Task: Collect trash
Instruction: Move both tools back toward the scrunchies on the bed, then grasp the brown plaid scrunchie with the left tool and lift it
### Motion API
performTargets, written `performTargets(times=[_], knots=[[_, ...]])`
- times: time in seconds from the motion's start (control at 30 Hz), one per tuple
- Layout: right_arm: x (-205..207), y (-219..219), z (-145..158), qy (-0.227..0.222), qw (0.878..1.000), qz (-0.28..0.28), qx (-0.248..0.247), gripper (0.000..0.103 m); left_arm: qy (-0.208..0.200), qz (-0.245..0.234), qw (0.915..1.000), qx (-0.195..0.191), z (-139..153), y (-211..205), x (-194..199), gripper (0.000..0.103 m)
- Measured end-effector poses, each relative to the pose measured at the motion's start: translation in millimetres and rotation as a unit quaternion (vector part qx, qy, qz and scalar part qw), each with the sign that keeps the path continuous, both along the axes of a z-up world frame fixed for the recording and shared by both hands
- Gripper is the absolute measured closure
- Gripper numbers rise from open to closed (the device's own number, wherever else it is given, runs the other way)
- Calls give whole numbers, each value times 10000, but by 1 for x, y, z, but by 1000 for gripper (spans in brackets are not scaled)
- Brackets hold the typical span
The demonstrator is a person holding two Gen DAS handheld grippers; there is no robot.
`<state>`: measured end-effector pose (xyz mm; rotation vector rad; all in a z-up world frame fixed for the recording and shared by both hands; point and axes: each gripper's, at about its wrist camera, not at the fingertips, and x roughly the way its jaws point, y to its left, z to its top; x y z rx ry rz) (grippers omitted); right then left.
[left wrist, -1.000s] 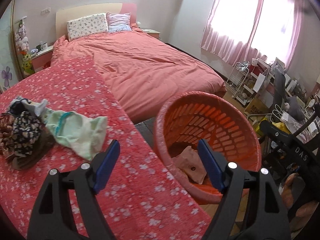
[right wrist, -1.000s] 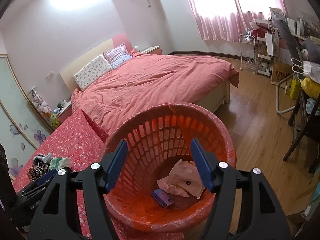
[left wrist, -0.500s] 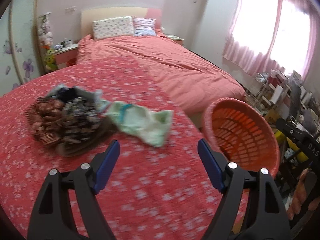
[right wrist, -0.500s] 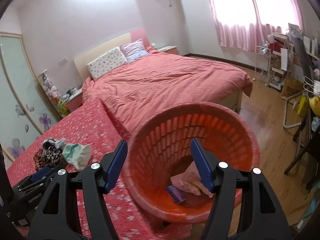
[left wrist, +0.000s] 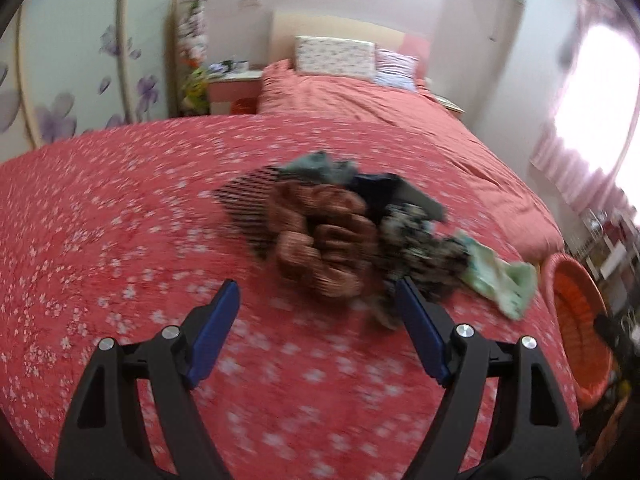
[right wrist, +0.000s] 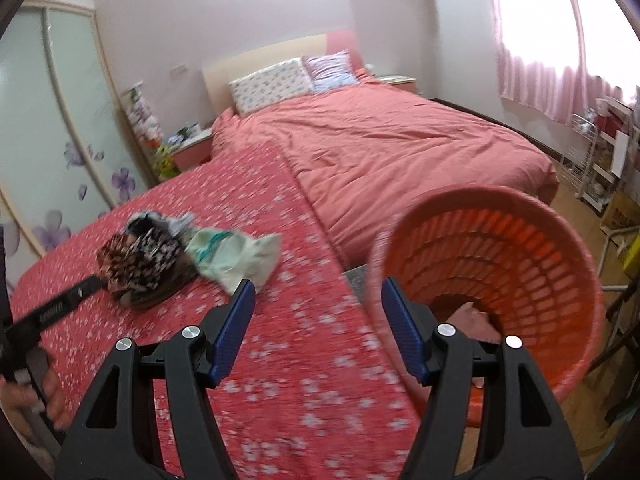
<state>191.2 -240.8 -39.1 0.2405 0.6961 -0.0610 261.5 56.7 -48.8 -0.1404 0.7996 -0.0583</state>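
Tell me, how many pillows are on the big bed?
2. A white flowery pillow lies at the headboard, and a striped pillow sits right beside it, nearer the window. More could be hidden behind them.

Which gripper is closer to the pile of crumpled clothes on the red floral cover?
Left. The left gripper faces the pile of crumpled clothes just ahead of its open fingers. The right gripper hangs farther back, by the round orange plastic basket.
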Motion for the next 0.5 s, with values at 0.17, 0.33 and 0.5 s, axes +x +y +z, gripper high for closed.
performTargets(times=[0.17, 0.33, 0.5], knots=[[8, 24, -5, 85, 9997, 226, -103, 38, 165, 97, 9998, -103, -10, 13, 26, 33], [15, 36, -10, 180, 9992, 329, -137, 38, 317, 38, 9993, -216, -18, 6, 44, 35], [19, 42, -14, 253, 9989, 369, -150, 38, 391, -131, 9991, -132, -26, -7, 53, 49]])
